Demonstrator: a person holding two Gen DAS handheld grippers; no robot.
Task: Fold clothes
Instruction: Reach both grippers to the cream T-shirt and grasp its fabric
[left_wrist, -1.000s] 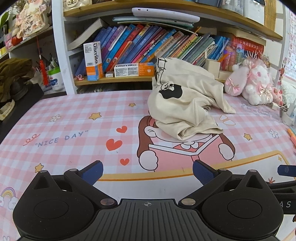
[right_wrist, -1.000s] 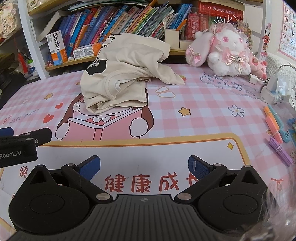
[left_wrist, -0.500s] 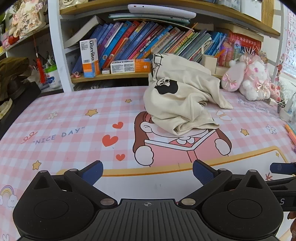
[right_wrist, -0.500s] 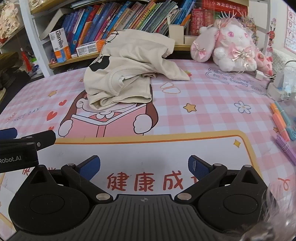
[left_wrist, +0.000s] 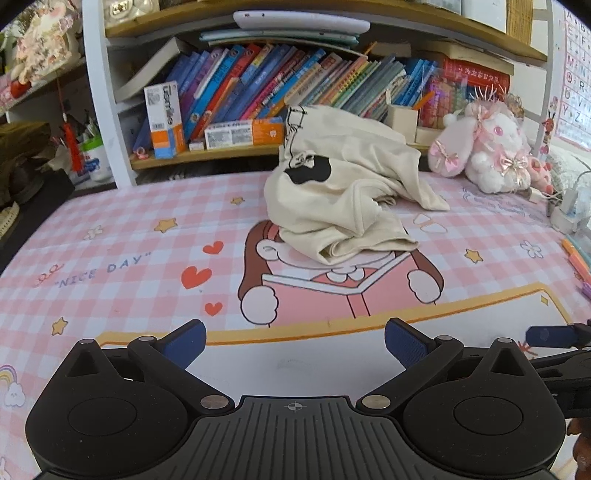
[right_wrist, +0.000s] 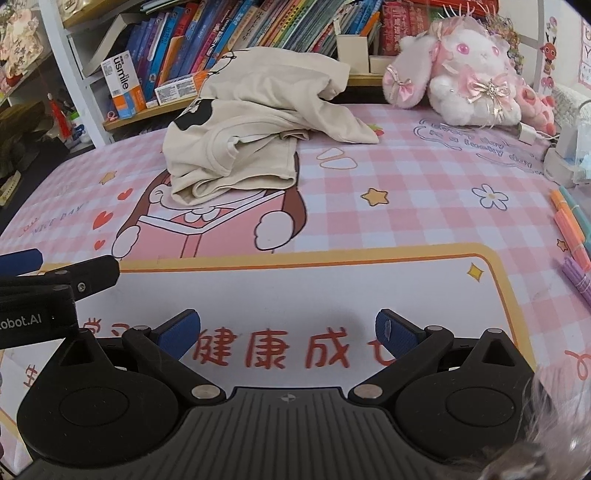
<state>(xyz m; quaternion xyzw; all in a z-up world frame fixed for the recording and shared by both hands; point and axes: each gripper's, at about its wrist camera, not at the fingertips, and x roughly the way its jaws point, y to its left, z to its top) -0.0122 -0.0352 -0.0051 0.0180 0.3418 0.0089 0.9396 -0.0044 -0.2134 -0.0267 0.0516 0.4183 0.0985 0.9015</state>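
Pink desk mat (left_wrist: 110, 236): crumpled cream shirt (left_wrist: 343, 199) well ahead of both claws (L (left_wrist: 294, 343) & R (right_wrist: 288, 334), spread apart).

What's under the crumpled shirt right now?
The shirt lies heaped on the pink mat, covering the top of the printed cartoon girl's head. Whether anything else lies beneath is hidden by the cloth.

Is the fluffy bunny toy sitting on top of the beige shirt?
No, the bunny toy sits on the table beside the crumpled beige shirt, apart from it.
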